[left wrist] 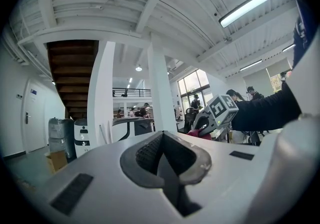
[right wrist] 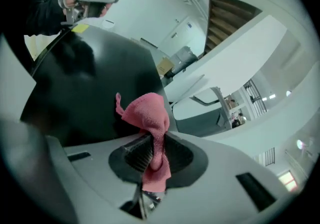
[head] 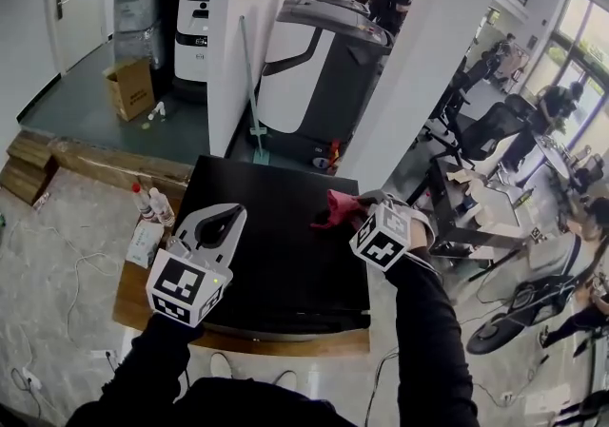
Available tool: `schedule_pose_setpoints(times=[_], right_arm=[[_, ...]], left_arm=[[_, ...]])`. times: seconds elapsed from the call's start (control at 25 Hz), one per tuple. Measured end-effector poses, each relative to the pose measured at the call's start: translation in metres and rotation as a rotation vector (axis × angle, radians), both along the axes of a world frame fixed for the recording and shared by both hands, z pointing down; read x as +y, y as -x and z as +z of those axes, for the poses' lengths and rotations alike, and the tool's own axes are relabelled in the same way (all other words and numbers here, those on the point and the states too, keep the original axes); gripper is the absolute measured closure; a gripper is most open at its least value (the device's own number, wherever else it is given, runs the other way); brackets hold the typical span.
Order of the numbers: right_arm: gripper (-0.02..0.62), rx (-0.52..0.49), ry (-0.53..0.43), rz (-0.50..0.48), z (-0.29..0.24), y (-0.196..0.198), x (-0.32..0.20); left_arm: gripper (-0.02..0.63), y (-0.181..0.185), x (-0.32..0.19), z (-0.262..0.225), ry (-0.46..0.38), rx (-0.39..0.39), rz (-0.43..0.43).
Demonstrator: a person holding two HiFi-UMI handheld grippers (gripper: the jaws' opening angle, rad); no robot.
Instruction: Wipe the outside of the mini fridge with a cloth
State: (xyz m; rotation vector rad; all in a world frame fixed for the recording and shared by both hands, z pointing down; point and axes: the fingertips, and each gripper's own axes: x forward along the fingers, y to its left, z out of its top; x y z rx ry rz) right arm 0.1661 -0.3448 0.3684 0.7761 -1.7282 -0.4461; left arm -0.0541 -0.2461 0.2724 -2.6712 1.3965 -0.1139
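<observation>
Right gripper [head: 350, 213] fingers pinch pink cloth [head: 331, 211] on fridge [head: 276, 263] top. Left gripper [head: 226, 220] fingers together, empty. Top wipe looks underway; sides probably not yet done.

Head view steeply down on mini fridge [head: 276, 254]; right tool [right wrist: 150, 155] camera low across same top.

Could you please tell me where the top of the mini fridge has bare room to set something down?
The mini fridge top is bare across its middle and front, between the left gripper and right gripper, and along its back edge. The pink cloth takes the right side; bottles and a box crowd the ledge to its left.
</observation>
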Motion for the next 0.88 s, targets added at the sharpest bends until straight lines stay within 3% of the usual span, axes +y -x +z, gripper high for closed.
schedule_pose_setpoints(times=[0.16, 0.32, 0.6, 0.72, 0.88], right_arm=[[0.535, -0.069, -0.082, -0.147, -0.05, 0.075, 0.027], [0.535, -0.099, -0.105, -0.314, -0.077, 0.166, 0.061], [0.535, -0.102, -0.037, -0.55, -0.049, 0.297, 0.125], [0.534, -0.061, 0.014, -0.613, -0.018, 0.328, 0.141], [0.534, 0.048, 0.074, -0.647, 0.024, 0.333, 0.153]], left_arm=[[0.601, 0.014, 0.004, -0.01, -0.02, 0.004, -0.038], [0.601, 0.046, 0.013, -0.018, -0.038, 0.011, -0.105], [0.601, 0.109, 0.033, -0.014, -0.025, 0.011, -0.221], [0.601, 0.13, 0.041, -0.01, -0.009, 0.015, -0.26], [0.601, 0.136, 0.05, -0.004, 0.016, 0.02, -0.261]])
